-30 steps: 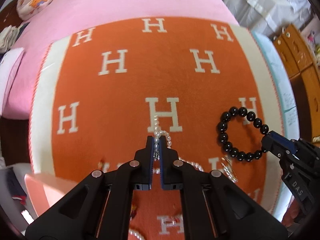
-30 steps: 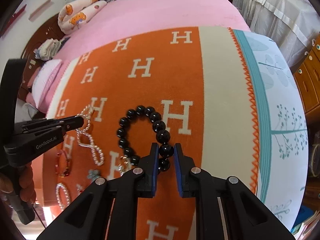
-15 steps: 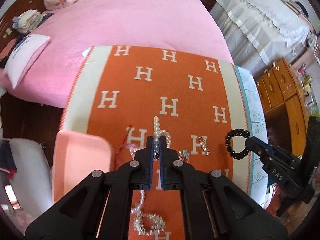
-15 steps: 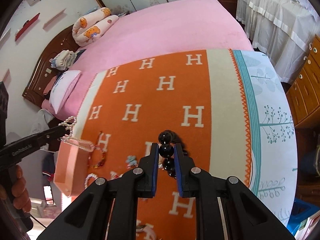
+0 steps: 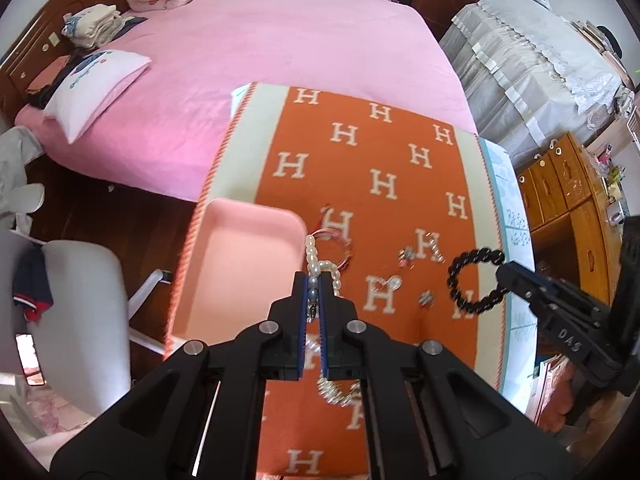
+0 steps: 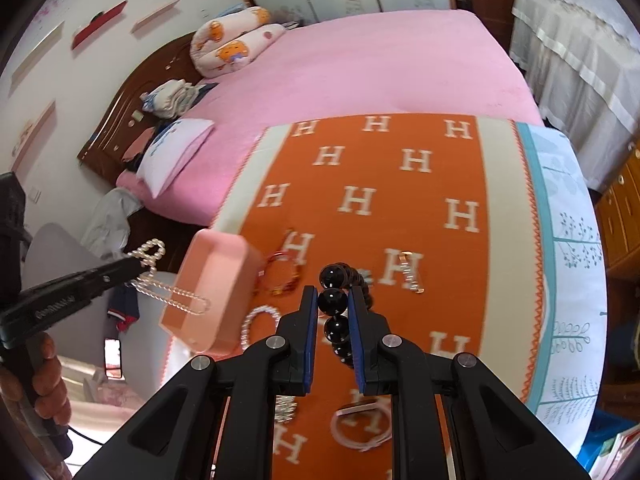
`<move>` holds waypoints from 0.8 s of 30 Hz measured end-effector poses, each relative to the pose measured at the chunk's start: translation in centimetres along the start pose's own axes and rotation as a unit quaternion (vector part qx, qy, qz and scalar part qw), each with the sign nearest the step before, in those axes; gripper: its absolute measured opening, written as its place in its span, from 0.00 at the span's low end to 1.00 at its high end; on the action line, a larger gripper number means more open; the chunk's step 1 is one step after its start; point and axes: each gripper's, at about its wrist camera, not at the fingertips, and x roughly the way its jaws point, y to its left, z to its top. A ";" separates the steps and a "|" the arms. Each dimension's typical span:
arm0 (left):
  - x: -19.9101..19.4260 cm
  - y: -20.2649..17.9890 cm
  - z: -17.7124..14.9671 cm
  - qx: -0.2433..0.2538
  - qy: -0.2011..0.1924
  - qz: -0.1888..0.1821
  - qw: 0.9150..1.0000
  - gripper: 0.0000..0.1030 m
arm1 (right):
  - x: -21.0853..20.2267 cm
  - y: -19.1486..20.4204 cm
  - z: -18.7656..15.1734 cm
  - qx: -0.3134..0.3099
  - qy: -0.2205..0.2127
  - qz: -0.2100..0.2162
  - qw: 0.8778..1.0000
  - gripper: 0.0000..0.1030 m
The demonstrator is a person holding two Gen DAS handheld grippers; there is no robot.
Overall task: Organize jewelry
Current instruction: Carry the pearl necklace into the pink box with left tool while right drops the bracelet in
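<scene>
My left gripper [image 5: 315,280] is shut on a white pearl necklace [image 5: 316,266], held in the air beside the pink tray [image 5: 224,264]; from the right wrist view the necklace [image 6: 160,276] hangs in front of the tray [image 6: 216,276]. My right gripper [image 6: 332,300] is shut on a black bead bracelet [image 6: 334,302], lifted above the orange H-pattern blanket [image 6: 380,184]. In the left wrist view the bracelet [image 5: 474,280] hangs from the right gripper [image 5: 506,276].
Several jewelry pieces lie on the blanket: a red bangle [image 6: 280,276], a pearl bracelet [image 6: 260,326], a white band [image 6: 360,428], a clasp chain [image 6: 412,276]. A pink bed [image 5: 260,72] lies behind. A grey chair [image 5: 80,320] stands left, wooden drawers [image 5: 568,192] right.
Both grippers have risen high above the blanket with their jewelry. The left gripper has carried the pearl necklace leftward to the pink tray.
</scene>
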 end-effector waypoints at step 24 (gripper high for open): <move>7.4 9.8 -5.0 0.022 0.047 -0.029 0.998 0.03 | 2.8 19.6 -1.5 -0.079 0.040 0.025 0.996 0.14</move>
